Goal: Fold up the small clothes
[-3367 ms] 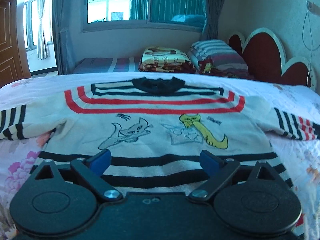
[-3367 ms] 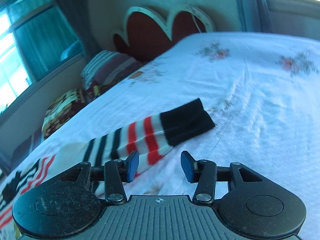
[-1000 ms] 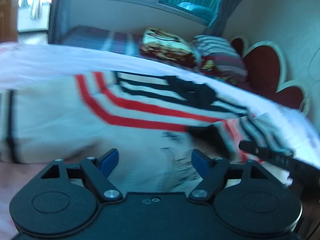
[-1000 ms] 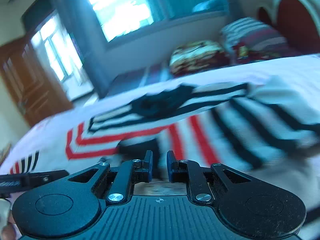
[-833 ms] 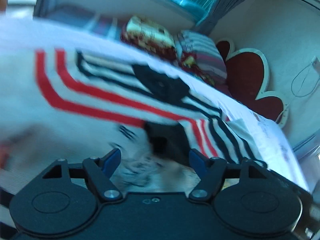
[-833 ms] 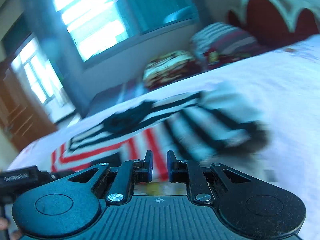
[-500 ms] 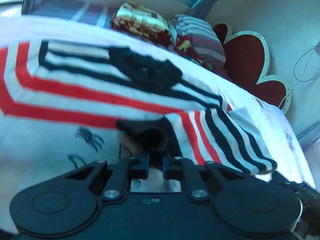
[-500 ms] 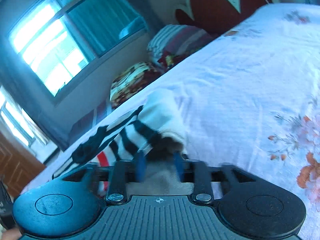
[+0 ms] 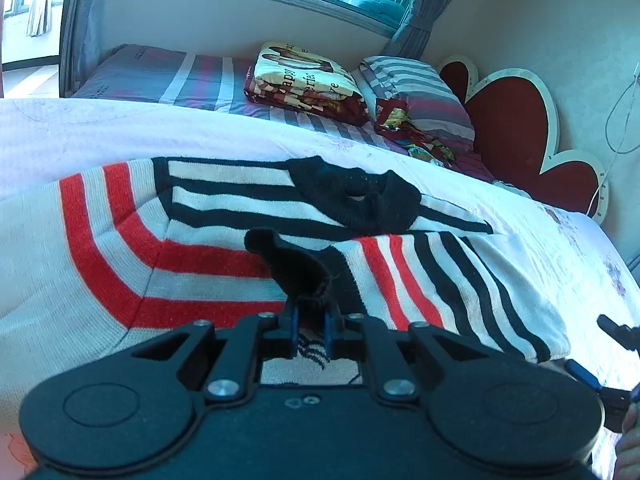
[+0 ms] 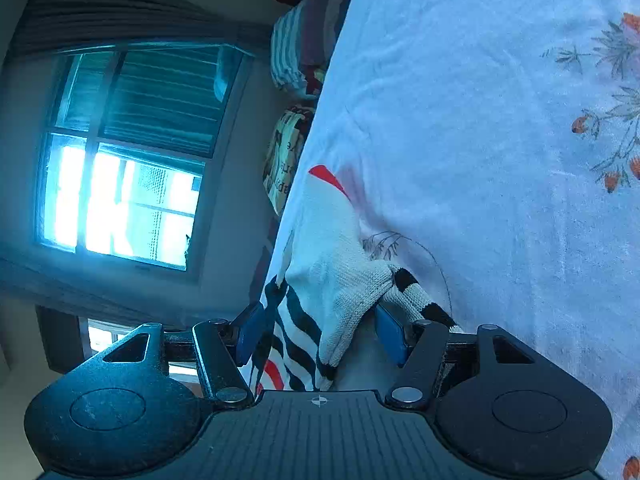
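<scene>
Sweater (image 9: 224,216) spread flat on bed (image 9: 80,128). Left gripper (image 9: 311,330) pinched narrow on black cuff (image 9: 296,272), sleeve drawn across chest for folding. Right gripper (image 10: 320,334) spread wide around folded shoulder edge, gripping nothing.

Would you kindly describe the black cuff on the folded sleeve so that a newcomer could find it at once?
Start at the striped sweater spread on the white floral bedsheet. One sleeve lies folded across its chest, and the cuff is that sleeve's black end, pinched in the left hand-held gripper. Unlike the black collar above, it stands up from the fabric.
</scene>
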The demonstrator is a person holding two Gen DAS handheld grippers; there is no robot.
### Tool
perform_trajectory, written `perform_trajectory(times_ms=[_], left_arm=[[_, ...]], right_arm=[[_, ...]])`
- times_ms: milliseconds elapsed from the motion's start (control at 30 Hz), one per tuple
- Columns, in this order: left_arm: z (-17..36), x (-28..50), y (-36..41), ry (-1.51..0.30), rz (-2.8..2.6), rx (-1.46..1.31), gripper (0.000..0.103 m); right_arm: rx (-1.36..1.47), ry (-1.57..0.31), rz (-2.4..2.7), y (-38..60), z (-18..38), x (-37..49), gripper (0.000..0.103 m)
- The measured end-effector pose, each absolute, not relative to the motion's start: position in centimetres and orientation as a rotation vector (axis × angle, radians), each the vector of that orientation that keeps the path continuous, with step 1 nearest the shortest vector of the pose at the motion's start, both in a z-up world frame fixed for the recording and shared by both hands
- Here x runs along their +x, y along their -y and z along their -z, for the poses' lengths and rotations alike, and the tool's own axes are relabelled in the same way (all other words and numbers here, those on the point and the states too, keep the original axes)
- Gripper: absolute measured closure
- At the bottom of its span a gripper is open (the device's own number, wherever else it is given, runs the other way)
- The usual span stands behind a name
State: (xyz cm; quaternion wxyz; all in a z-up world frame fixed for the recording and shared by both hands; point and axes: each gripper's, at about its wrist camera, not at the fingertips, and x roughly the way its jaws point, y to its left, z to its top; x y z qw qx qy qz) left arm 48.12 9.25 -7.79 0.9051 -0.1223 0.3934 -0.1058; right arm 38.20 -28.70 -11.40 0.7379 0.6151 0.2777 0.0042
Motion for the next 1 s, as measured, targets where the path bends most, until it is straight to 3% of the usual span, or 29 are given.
perform_trajectory(times_ms=[67,133,233,400,700,733,800,867,900,967,1000], left_arm=[[8.0,48.1,-9.3,-0.818,0.219,-0.25,0.093],[8.2,48.0,-9.3,-0.821,0.217,-0.251,0.093],[8.4,47.8,-9.3,-0.822,0.212,-0.25,0.093],[7.0,46.9,-9.0,-0.754,0.213,-0.221,0.093],[9.1,46.9,-9.0,-0.813,0.162,-0.199,0.092],[9.1,46.8,-9.0,-0.809,0.158,-0.192,0.086],[9.1,46.5,-9.3,-0.797,0.142,-0.186,0.072],[8.6,45.8,-10.2,-0.772,0.107,-0.183,0.037],[8.1,45.0,-10.6,-0.726,0.059,-0.169,0.038],[7.2,44.3,-11.0,-0.682,0.035,-0.15,0.063],[6.9,44.4,-10.8,-0.676,0.057,-0.158,0.067]], right_arm=[[1.319,-0.615,0.003,29.1,11.2,38.8,0.049],[1.266,-0.658,0.028,28.9,11.0,39.5,0.074],[1.149,-0.722,0.059,28.3,10.7,40.5,0.091],[1.016,-0.698,0.049,27.0,8.9,39.0,0.092],[0.931,-0.777,0.045,25.9,10.3,39.0,0.092],[0.921,-0.786,0.033,25.9,10.0,38.8,0.084],[0.874,-0.783,0.012,25.9,8.9,38.1,0.081],[0.798,-0.737,0.008,26.0,7.4,37.1,0.081],[0.767,-0.718,0.006,26.3,6.8,37.1,0.081],[0.69,-0.703,0.001,26.3,5.9,37.5,0.081],[0.643,-0.702,-0.011,26.0,5.7,38.2,0.081]])
